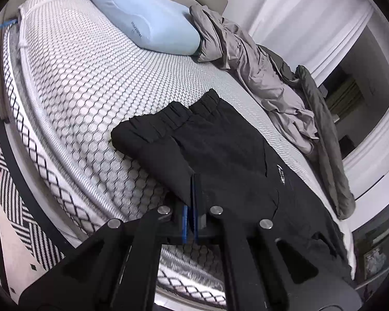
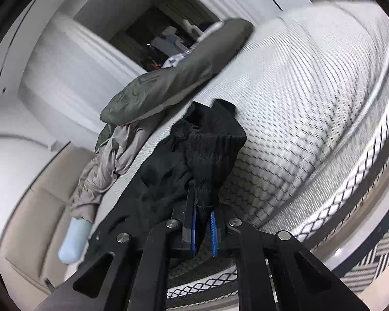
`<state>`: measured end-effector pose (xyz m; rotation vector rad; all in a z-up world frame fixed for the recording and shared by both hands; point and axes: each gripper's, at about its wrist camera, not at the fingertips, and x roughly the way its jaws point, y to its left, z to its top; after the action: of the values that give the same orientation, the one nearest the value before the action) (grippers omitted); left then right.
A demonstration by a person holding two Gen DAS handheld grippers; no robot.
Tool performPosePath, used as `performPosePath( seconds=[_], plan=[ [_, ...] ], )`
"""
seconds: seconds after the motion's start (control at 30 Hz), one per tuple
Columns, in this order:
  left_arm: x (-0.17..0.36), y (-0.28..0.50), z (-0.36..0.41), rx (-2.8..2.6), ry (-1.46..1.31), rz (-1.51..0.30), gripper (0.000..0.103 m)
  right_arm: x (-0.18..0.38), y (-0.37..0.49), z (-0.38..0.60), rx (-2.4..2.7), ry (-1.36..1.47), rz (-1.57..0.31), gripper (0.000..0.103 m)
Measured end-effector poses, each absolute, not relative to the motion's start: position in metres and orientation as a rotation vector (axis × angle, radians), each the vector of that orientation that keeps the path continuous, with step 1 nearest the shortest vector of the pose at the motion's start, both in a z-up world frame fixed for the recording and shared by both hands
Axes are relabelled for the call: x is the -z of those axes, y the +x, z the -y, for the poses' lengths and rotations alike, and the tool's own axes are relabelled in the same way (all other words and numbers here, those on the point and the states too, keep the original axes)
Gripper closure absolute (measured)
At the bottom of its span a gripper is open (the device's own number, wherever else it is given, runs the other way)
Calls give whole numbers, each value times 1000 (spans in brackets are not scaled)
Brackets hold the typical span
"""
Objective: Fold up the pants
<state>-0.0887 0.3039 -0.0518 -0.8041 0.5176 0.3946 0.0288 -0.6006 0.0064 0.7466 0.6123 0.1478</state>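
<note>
Black pants (image 1: 220, 150) lie on the white mesh mattress (image 1: 90, 77), gathered waistband toward the pillow and the legs running to the lower right. My left gripper (image 1: 194, 178) is shut, its tips at the pants' near folded edge; black on black hides how much cloth it pinches. In the right wrist view the pants (image 2: 168, 165) hang bunched and lifted off the mattress (image 2: 298, 103). A ribbed black part of them sits between the blue pads (image 2: 214, 228). My right gripper (image 2: 203, 194) is shut on that ribbed cloth.
A light blue pillow (image 1: 142, 18) rests at the head of the bed. A crumpled grey sheet (image 1: 246, 64) and a dark olive quilt (image 1: 326, 142) run along the far side. A black-and-white patterned rug (image 1: 20, 207) covers the floor beside the bed, below the mattress edge.
</note>
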Motion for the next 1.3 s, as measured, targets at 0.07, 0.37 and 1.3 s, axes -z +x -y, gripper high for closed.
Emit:
performPosePath(
  seconds=[0.07,0.37,1.3],
  plan=[
    [49,-97,-302,-383,-813,-497,103,-4,24,606,-166,785,-602,96],
    [-4,-74,-299,-368,-725,-446,103,-81,45,568,-165,618,-455,96],
    [-24,166,-349,-503,-623,-652,25,-80,334,489,65,226,-613,27]
  ],
)
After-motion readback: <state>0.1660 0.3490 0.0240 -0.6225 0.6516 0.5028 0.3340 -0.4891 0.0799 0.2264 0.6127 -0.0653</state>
